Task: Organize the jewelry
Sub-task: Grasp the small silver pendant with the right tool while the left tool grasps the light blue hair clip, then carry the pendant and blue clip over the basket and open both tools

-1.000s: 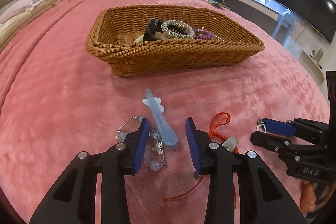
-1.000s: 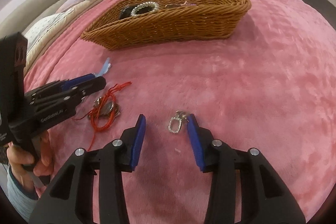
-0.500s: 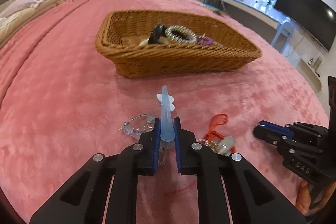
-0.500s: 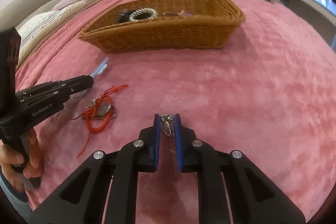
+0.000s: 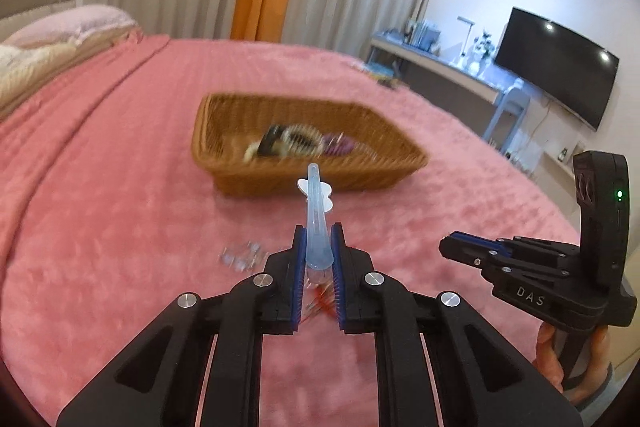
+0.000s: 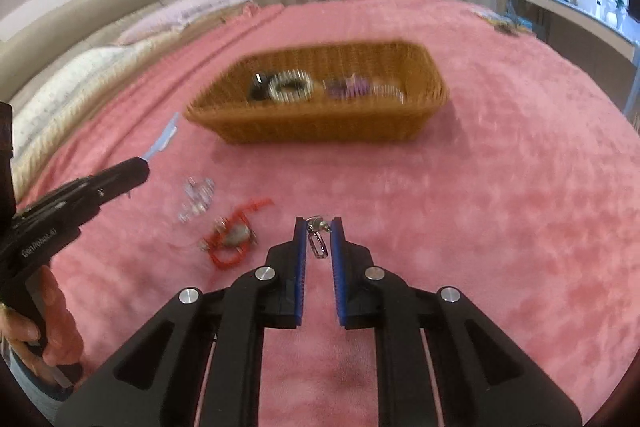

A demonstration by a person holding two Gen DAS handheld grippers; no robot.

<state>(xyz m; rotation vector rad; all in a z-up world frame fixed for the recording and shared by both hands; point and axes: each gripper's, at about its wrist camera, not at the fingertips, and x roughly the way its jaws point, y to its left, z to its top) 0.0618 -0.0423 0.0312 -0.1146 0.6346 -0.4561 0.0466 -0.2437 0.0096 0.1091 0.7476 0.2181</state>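
My left gripper (image 5: 318, 241) is shut on a pale blue hair clip (image 5: 317, 219) and holds it above the pink bedspread; the clip also shows in the right wrist view (image 6: 163, 139). My right gripper (image 6: 319, 233) is shut on a small silver earring (image 6: 317, 241), lifted off the bed. The wicker basket (image 5: 320, 183) (image 6: 320, 129) lies ahead with a pearl bracelet (image 6: 290, 87), a purple scrunchie (image 6: 348, 89) and a black item inside. A clear bead bracelet (image 6: 196, 199) (image 5: 244, 257) and a red cord pendant (image 6: 234, 235) lie on the bedspread.
Pillows (image 6: 92, 75) line the bed's left side. A desk (image 5: 436, 67) and a TV (image 5: 556, 67) stand beyond the bed on the right. The right gripper shows in the left wrist view (image 5: 472, 247), and the left gripper shows in the right wrist view (image 6: 136, 171).
Both grippers closed, the left on the hair clip, the right on the earring, then rose off the bedspread. The basket now looks farther off and blurred.
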